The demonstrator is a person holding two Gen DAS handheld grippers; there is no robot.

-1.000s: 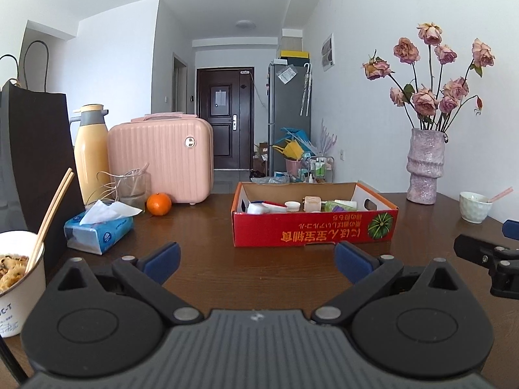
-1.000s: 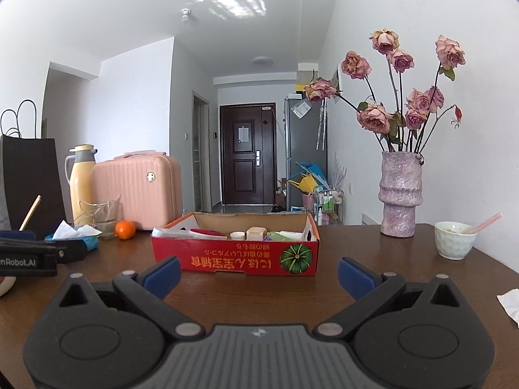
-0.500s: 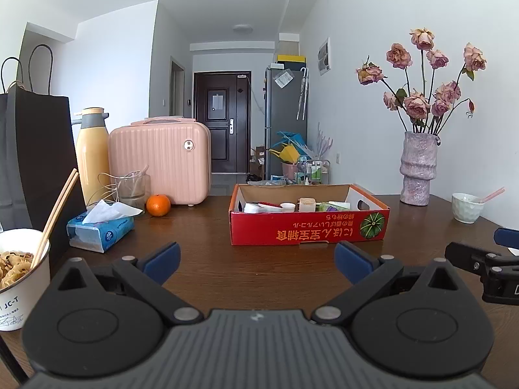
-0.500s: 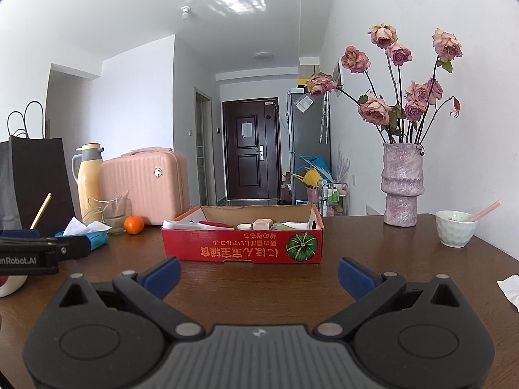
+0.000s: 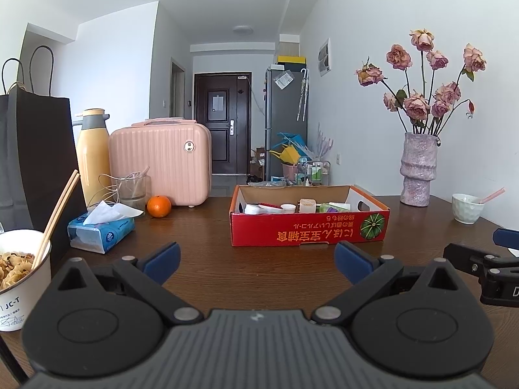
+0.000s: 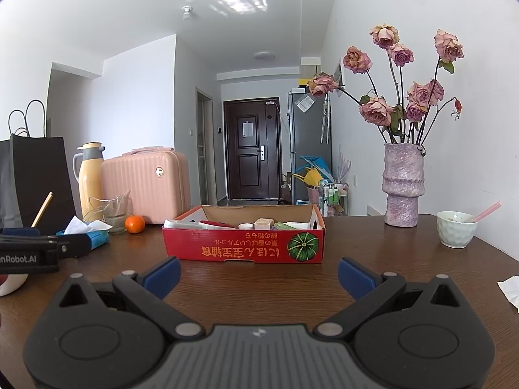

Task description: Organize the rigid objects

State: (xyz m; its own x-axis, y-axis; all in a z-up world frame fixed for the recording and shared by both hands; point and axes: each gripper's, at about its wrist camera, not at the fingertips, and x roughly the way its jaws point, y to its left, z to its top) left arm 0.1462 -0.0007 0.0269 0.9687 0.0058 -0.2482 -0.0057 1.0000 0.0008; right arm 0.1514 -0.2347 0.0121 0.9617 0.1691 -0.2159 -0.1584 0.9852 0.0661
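A red cardboard box (image 5: 308, 230) (image 6: 243, 246) with a pumpkin picture stands on the brown table, holding several small items: white jars, a beige block, green packets. My left gripper (image 5: 256, 259) is open and empty, low over the table, short of the box. My right gripper (image 6: 258, 274) is open and empty, also short of the box. Each gripper shows at the edge of the other's view: the right one in the left wrist view (image 5: 486, 259), the left one in the right wrist view (image 6: 39, 253).
On the left stand a black paper bag (image 5: 35, 162), a noodle cup with chopsticks (image 5: 19, 269), a tissue pack (image 5: 100, 230), a glass (image 5: 133, 191), an orange (image 5: 159, 206), a yellow flask (image 5: 92, 152) and a pink case (image 5: 160, 162). On the right are a flower vase (image 5: 418, 168), a white cup (image 5: 467, 208) and a paper scrap (image 6: 511, 288).
Both grippers have drawn back a little from the box and tilted slightly; the box looks smaller and lower. Both stay open and empty.
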